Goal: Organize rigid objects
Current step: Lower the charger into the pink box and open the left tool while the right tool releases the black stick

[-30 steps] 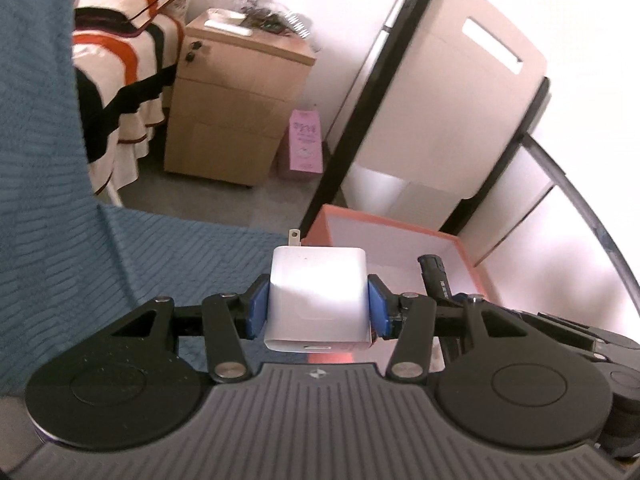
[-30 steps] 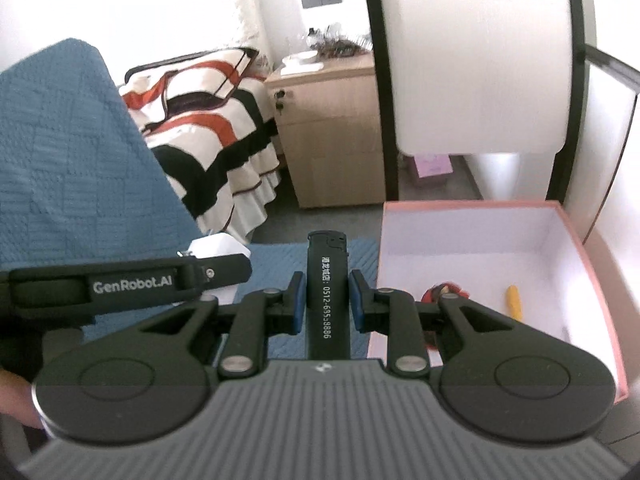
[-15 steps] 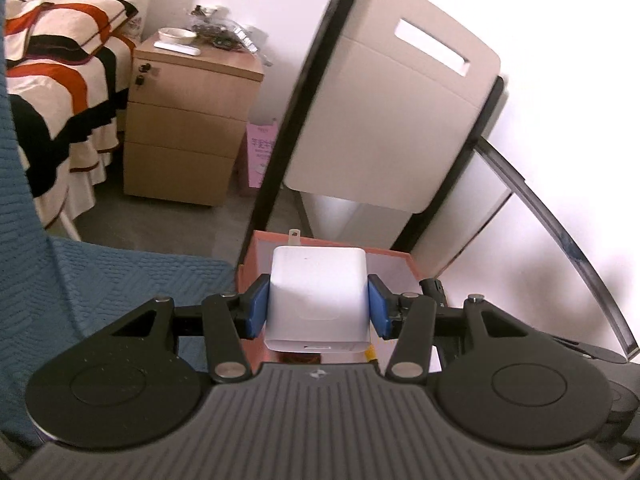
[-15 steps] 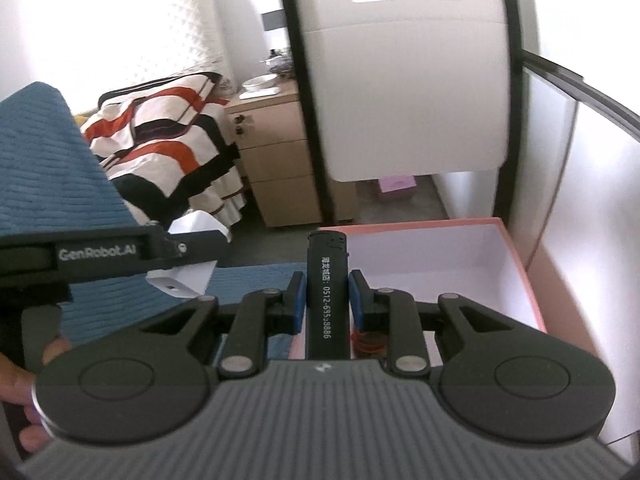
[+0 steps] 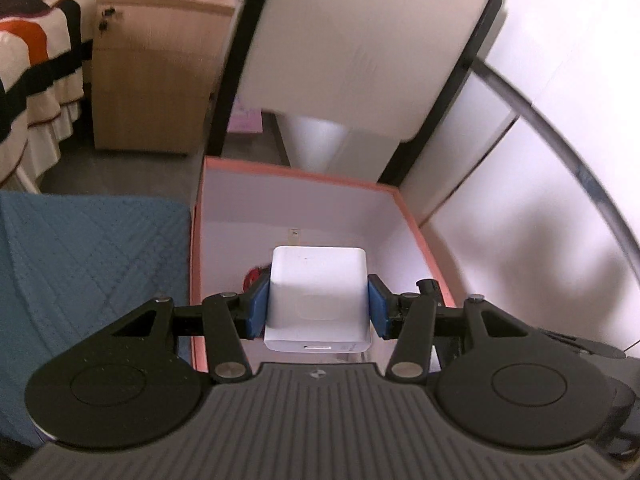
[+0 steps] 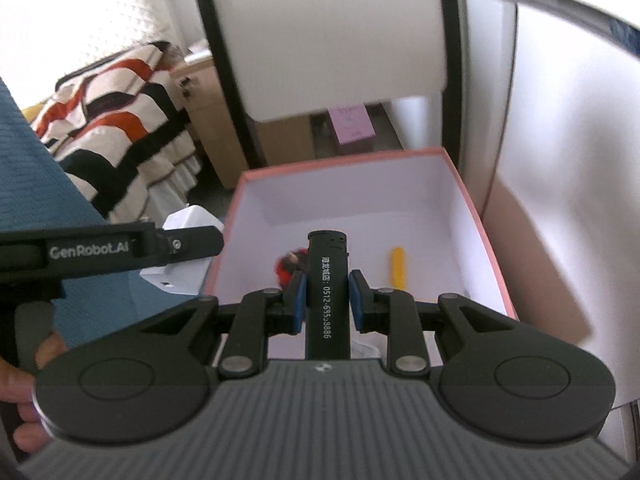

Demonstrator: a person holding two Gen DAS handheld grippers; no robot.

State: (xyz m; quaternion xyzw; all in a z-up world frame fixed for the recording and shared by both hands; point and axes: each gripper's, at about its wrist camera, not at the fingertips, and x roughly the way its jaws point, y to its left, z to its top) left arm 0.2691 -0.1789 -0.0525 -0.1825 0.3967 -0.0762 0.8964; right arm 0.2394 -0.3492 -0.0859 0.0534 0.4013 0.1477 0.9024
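Note:
My left gripper is shut on a white plug charger and holds it above the open pink box. My right gripper is shut on a black lighter with white print, held above the same pink box. Inside the box lie a red and black object and a yellow stick. The left gripper arm and the charger also show at the left of the right wrist view.
A blue quilted cloth lies left of the box. A white and black chair stands just behind the box. A wooden nightstand and a striped bed stand further back. A white wall is at the right.
Both grippers have moved forward and to the right, from over the blue cloth to over the pink box, each still holding its object.

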